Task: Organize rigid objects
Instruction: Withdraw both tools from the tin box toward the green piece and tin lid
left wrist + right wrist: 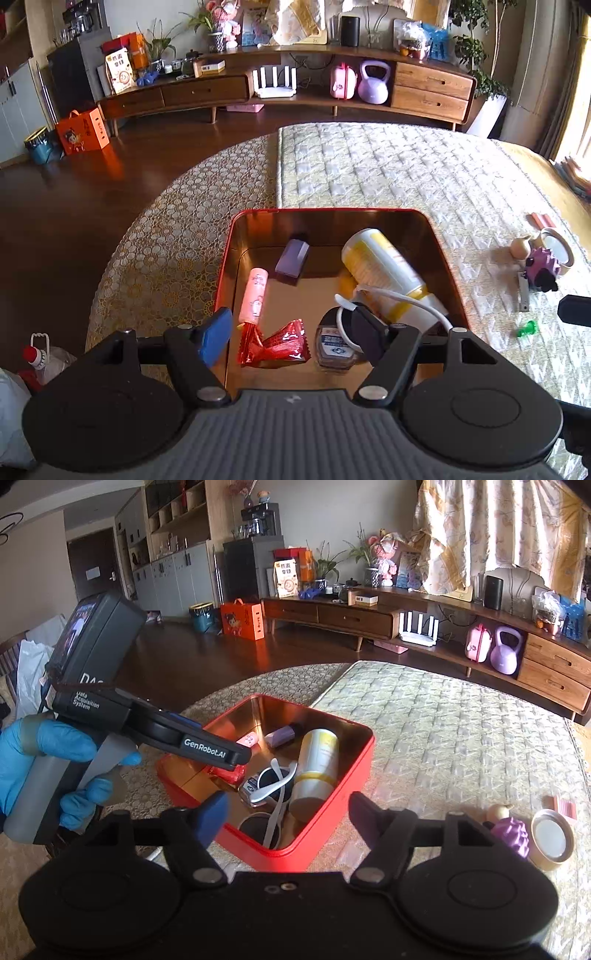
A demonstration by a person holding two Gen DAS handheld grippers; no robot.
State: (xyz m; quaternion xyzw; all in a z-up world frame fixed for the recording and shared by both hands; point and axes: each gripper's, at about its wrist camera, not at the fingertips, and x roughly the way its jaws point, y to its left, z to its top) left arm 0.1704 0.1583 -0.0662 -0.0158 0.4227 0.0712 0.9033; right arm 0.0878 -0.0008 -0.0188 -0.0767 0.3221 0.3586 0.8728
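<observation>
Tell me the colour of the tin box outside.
Red, best seen on the tin box in the right wrist view.

The red tin (441,240) looks like metal: glossy outside, with a mirror-shiny coppery inside throwing reflections. The red wrapper (275,345) at lower centre is crinkly foil, and the yellow-white bottle (384,273) is smooth plastic. The bench (388,173) cover is quilted, matt cloth. The tv cabinet (430,86) up top is polished wood.
</observation>
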